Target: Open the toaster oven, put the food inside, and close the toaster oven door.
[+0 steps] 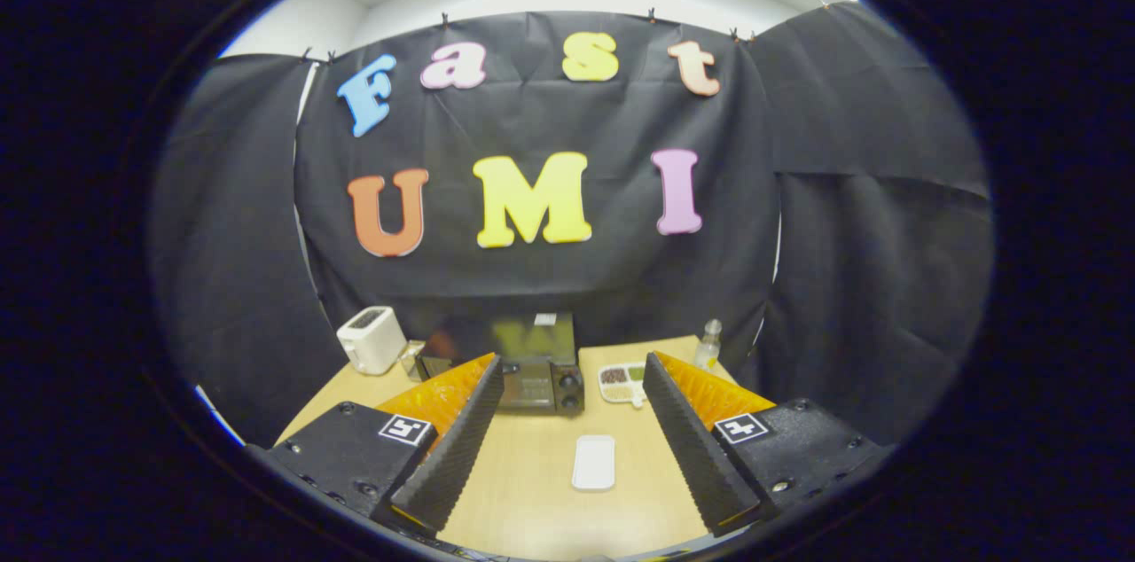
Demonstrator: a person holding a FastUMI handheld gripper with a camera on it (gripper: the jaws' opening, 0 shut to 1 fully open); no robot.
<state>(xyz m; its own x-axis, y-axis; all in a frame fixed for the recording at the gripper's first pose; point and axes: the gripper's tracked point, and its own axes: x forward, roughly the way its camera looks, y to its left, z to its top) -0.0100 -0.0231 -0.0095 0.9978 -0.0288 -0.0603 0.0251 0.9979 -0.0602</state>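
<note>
A black toaster oven [514, 362] stands at the back of the wooden table [550, 500], its glass door shut and its knobs on the right side. My left finger hides part of its front. My gripper [572, 371] is open, held above the table with nothing between its fingers. A small white tray [593, 462] lies flat on the table between the fingers, nearer than the oven. A white divided dish with food [622, 382] sits just right of the oven, beside my right finger.
A white pop-up toaster [371, 339] stands at the back left of the table, with a small clear object beside it. A clear bottle [708, 345] stands at the back right. Black cloth walls close in the table on three sides.
</note>
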